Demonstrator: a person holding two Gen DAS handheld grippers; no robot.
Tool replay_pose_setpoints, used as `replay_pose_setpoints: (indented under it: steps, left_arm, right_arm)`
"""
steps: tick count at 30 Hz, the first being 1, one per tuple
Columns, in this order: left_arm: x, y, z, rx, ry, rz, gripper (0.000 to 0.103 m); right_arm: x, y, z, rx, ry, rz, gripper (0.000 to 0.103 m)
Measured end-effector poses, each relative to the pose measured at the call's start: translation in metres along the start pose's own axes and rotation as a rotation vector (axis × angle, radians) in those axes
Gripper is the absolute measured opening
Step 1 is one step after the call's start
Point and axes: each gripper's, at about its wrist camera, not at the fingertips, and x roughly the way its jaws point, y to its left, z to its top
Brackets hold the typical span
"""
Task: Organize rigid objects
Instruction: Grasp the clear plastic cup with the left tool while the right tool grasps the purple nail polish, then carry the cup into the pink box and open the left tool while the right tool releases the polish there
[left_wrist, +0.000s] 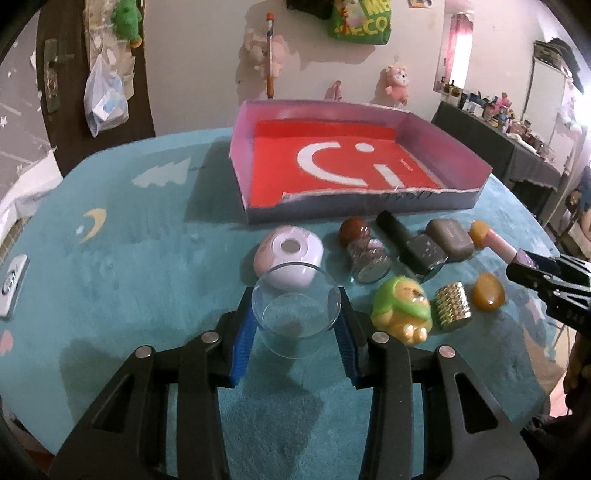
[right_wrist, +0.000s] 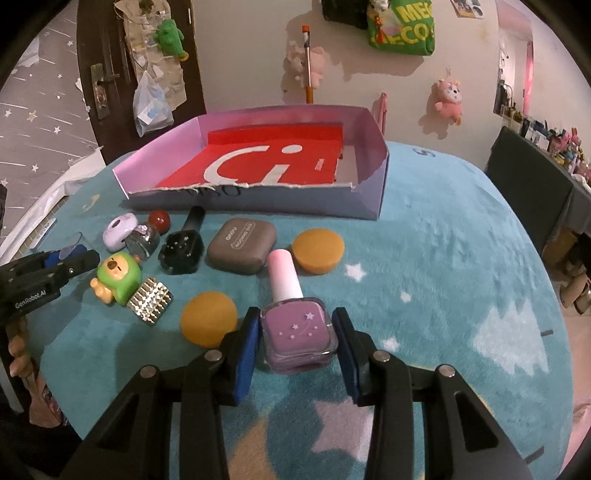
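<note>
My left gripper (left_wrist: 295, 317) is shut on a clear glass cup (left_wrist: 295, 314), held between its blue pads just above the teal mat. My right gripper (right_wrist: 298, 334) is shut on a purple nail polish bottle (right_wrist: 297, 332) with a pink cap, close over the mat. The pink cardboard tray (left_wrist: 240, 158) with a red bottom stands beyond, empty; it also shows in the right wrist view (right_wrist: 380, 184). Small items lie in front of it: a white round case (left_wrist: 291, 258), a green bear toy (left_wrist: 400, 306), a gold studded block (left_wrist: 452, 304), a grey case (right_wrist: 242, 245).
Two orange round pieces (right_wrist: 318, 251) (right_wrist: 208, 323), a black nail polish bottle (right_wrist: 183, 249) and a small glass jar with a red ball top (right_wrist: 147, 236) also lie on the mat. A dark side table (left_wrist: 498, 147) stands at the right. A door and wall toys are behind.
</note>
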Motion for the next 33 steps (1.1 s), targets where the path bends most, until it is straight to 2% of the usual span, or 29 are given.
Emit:
replay_pose_setpoints:
  steps: [8,14,16,20,23,27,29,31,33]
  left_arm:
    - [-0.004,-0.005,0.046,0.054,-0.055,-0.037,0.037]
    - [0.029,-0.010,0.090,0.104,-0.007,-0.042,0.038]
    - [0.044,-0.012,0.102,0.125,0.024,-0.023,0.038]
    - [0.073,-0.012,0.117,0.118,0.118,-0.054,0.037]
    - [0.088,-0.016,0.122,0.135,0.150,-0.037,0.038]
    - [0.103,-0.018,0.126,0.136,0.208,-0.042,0.038]
    - [0.109,-0.019,0.127,0.150,0.220,-0.017,0.038]
    - [0.111,-0.017,0.126,0.148,0.236,-0.033,0.038]
    - [0.115,-0.017,0.125,0.157,0.248,-0.007,0.038]
  right_arm:
    - [-0.012,-0.003,0.037,-0.031,-0.086,0.008,0.042]
    - [0.003,-0.005,0.088,-0.090,-0.104,-0.012,0.042]
    - [0.017,-0.006,0.107,-0.113,-0.075,-0.019,0.042]
    - [0.047,-0.009,0.138,-0.136,0.000,-0.032,0.042]
    - [0.068,-0.009,0.152,-0.142,0.068,-0.031,0.042]
    - [0.094,-0.004,0.162,-0.161,0.152,-0.048,0.042]
    - [0.103,-0.002,0.164,-0.179,0.181,-0.062,0.042]
    - [0.112,-0.003,0.164,-0.183,0.213,-0.076,0.042]
    - [0.118,-0.002,0.163,-0.197,0.240,-0.089,0.042]
